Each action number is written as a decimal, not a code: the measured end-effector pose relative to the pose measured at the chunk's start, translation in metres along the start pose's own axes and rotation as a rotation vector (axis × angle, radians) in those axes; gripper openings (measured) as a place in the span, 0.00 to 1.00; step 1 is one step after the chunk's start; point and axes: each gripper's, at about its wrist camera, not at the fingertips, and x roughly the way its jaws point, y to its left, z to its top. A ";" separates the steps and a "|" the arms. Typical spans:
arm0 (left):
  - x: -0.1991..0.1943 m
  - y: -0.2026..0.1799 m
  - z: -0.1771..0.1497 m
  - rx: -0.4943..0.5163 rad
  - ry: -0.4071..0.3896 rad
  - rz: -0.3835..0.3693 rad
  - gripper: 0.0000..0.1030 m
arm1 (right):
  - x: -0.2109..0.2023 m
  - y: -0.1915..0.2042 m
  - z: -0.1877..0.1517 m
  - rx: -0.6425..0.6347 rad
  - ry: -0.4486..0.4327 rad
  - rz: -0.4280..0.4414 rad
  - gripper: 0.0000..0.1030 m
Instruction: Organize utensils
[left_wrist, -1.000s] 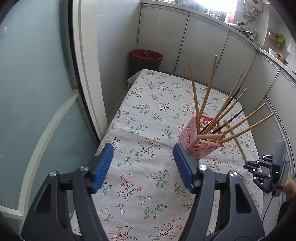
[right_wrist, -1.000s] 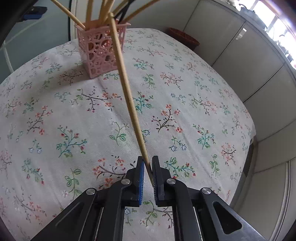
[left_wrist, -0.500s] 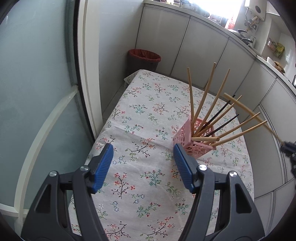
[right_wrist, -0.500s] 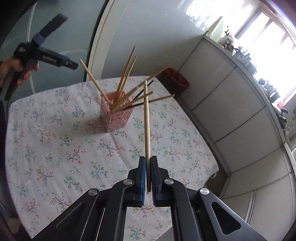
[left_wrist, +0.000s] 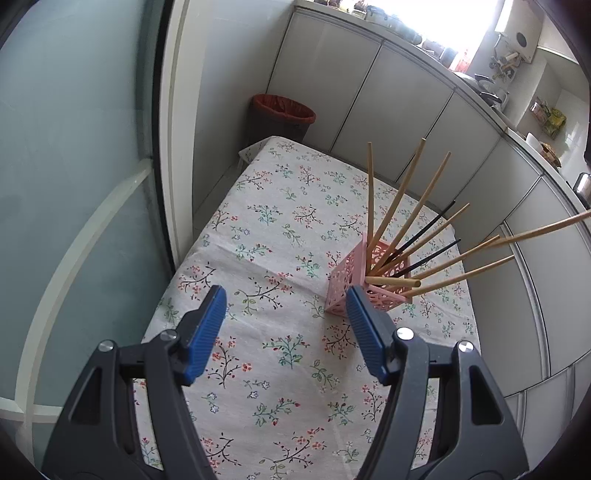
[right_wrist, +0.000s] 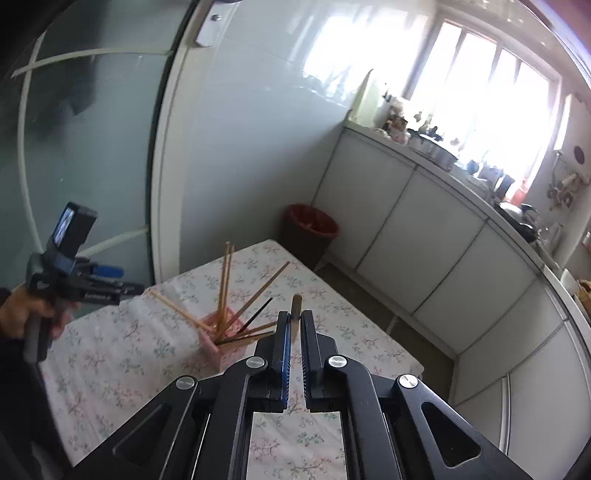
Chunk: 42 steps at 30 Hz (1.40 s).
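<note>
A pink perforated holder (left_wrist: 364, 286) stands on the floral tablecloth (left_wrist: 280, 229) with several wooden and black chopsticks (left_wrist: 400, 206) fanned out of it. It also shows in the right wrist view (right_wrist: 218, 345). My right gripper (right_wrist: 294, 325) is shut on one wooden chopstick (right_wrist: 296, 312), held high above the table and pointing almost straight at the camera. That chopstick enters the left wrist view from the right (left_wrist: 546, 229). My left gripper (left_wrist: 286, 323) is open and empty, high above the table's near left; it shows in the right wrist view (right_wrist: 110, 284).
A dark bin with a red liner (left_wrist: 282, 118) stands on the floor beyond the table's far end. White cabinets (left_wrist: 424, 129) run along the right and back. A glass door (left_wrist: 74, 184) is on the left.
My right gripper has lifted the chopstick from low over the cloth to well above the holder and turned it end-on. My left gripper has risen and pulled back a little.
</note>
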 end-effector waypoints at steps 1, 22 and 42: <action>0.000 0.000 0.000 -0.003 0.003 -0.004 0.66 | 0.002 -0.003 0.006 0.033 -0.010 -0.014 0.05; -0.002 0.010 0.005 -0.038 -0.006 -0.005 0.66 | -0.028 0.019 0.072 0.359 -0.358 0.023 0.04; 0.003 0.011 0.009 -0.037 0.002 -0.014 0.66 | 0.126 0.048 0.000 0.593 -0.361 -0.035 0.04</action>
